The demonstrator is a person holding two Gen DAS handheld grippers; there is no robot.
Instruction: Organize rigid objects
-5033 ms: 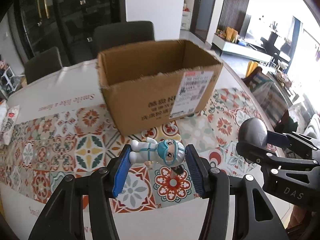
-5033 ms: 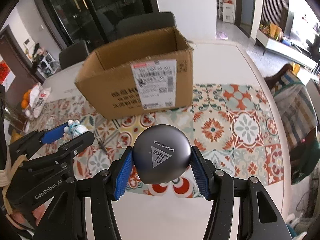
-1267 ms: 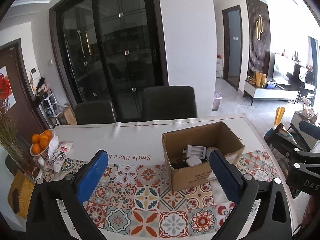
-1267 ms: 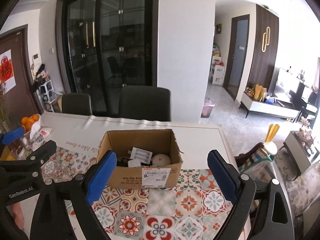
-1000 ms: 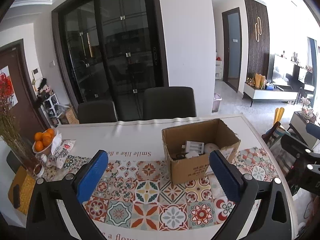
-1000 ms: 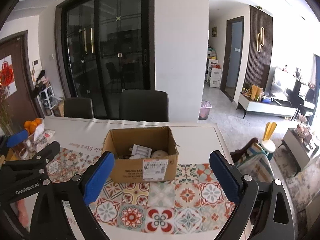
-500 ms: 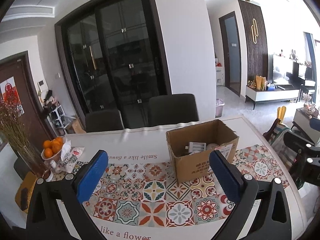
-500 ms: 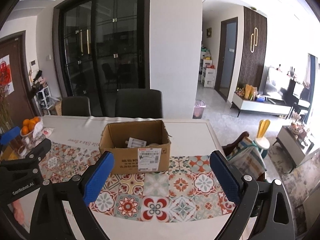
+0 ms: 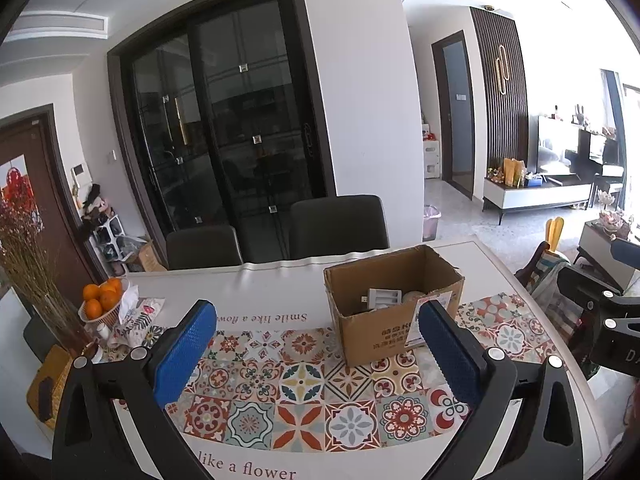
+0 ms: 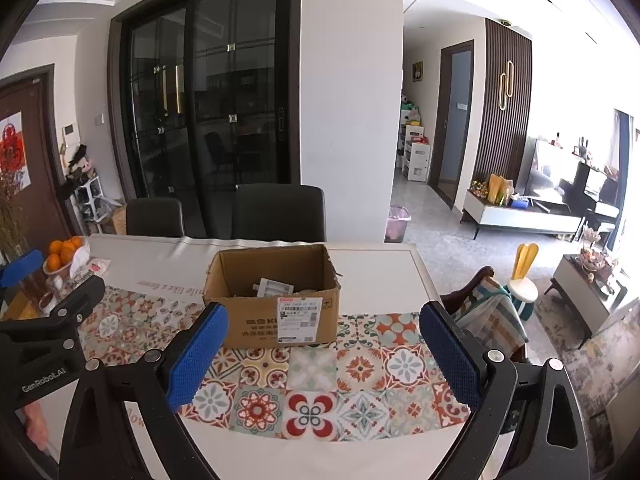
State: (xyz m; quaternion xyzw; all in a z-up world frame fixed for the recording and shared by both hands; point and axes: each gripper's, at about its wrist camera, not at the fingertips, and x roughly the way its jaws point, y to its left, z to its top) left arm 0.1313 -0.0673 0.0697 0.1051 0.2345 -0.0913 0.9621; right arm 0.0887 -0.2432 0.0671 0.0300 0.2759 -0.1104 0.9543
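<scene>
On the far right part of the table (image 9: 280, 288), standing on the edge of the patterned tile runner (image 9: 304, 384): an open cardboard box (image 10: 276, 300), flaps up, shipping label facing the cameras. Inside it, a pale slotted block (image 9: 383, 297) lying flat beside a rounded pale item (image 9: 414, 296), the rest of the contents too low and small to make out. Nothing loose visible on the runner or on the white cloth around the box, so sorting judged essentially finished, with at most a last check of the box left. Nearer the cameras, left gripper (image 9: 316, 356) spread wide and empty, blue pads well apart, held back from the box and above the runner. Right gripper (image 10: 322, 356) likewise spread wide, nothing between its pads, box framed in the gap but well beyond reach. Further out: a bowl of oranges (image 9: 100, 298) and some wrapped packets at the table's left end, apparently no part of the job, and two dark chairs (image 10: 280, 212) pushed in behind the table.
</scene>
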